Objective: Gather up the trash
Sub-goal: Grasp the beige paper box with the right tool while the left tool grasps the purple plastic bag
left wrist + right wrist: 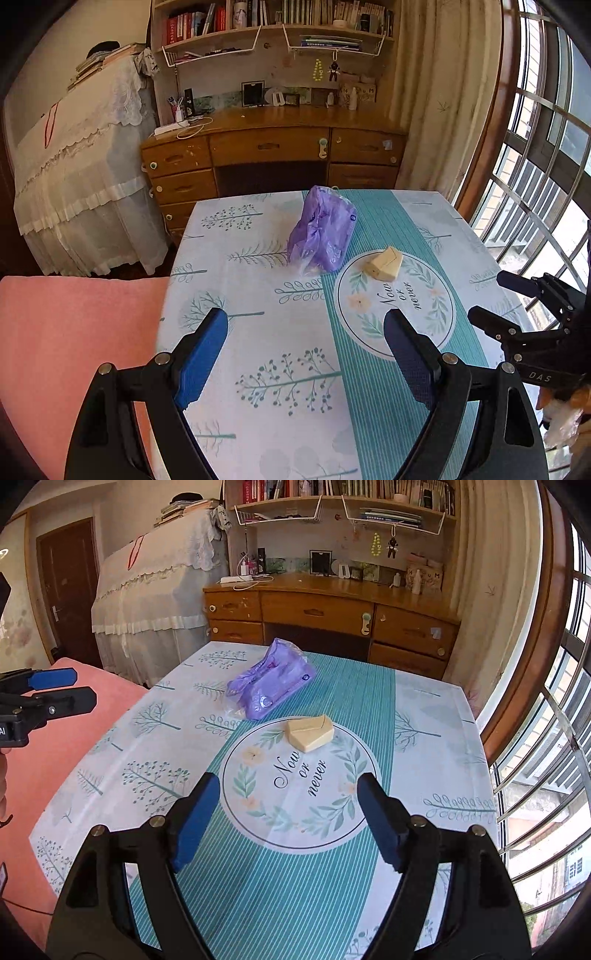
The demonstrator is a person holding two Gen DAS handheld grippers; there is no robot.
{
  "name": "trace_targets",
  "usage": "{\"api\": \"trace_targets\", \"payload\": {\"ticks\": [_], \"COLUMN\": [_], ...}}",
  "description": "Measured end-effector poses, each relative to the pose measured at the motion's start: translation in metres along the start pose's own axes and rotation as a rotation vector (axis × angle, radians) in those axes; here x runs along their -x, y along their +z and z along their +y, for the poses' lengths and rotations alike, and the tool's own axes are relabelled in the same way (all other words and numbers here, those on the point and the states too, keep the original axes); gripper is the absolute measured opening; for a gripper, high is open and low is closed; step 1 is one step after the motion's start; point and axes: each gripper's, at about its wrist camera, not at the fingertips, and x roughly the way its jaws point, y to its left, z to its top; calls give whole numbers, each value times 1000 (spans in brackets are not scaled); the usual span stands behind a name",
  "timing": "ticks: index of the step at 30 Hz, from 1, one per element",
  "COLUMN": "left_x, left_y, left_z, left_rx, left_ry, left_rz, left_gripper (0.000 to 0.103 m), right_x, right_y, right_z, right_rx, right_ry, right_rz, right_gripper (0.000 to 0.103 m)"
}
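A crumpled purple plastic wrapper lies on the table past the middle; it also shows in the right wrist view. A small crushed beige carton lies just right of it on the round flower print, also in the right wrist view. My left gripper is open and empty, above the table short of both. My right gripper is open and empty, short of the carton. The right gripper shows at the right edge of the left wrist view, the left gripper at the left edge of the right wrist view.
The table has a blue-green tree-print cloth. A pink cushioned seat lies to the left. A wooden desk with drawers and bookshelves stands behind, a lace-covered piece of furniture at the far left, barred windows on the right.
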Motion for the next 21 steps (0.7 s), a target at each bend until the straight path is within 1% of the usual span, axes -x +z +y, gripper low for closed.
{"api": "trace_targets", "payload": {"ticks": [2,4,7,9,12,15,17,21], "left_x": [-25,-51,-90,-115,-154,-192,-214,-253], "left_y": [11,22,35,43,53,61,64,72], "left_z": [1,0,0,-1,-6,-14,-16,-19], "left_rx": [4,5,6,2,-10,-23,-38,-60], "left_ry": [-13,-7,-9,-24,-24,-26,-34,-5], "left_rz": [10,18,38,58,74,96,107,120], "left_gripper": [88,88,88,88,88,88,88,88], "right_x": [-25,-50,-86,-110,-144,-170,-188,-216], "right_y": [4,8,9,8,8,10,11,13], "right_z": [-7,-13,-17,-18,-22,-26,-29,-31], "right_rx": [-5,-2,28,50,74,93,88,101], "right_ry": [-6,-12,-28,-41,-38,-36,-18,-8], "right_rz": [19,31,60,82,111,127,141,146], "right_gripper": [75,77,78,78,78,78,78,78]}}
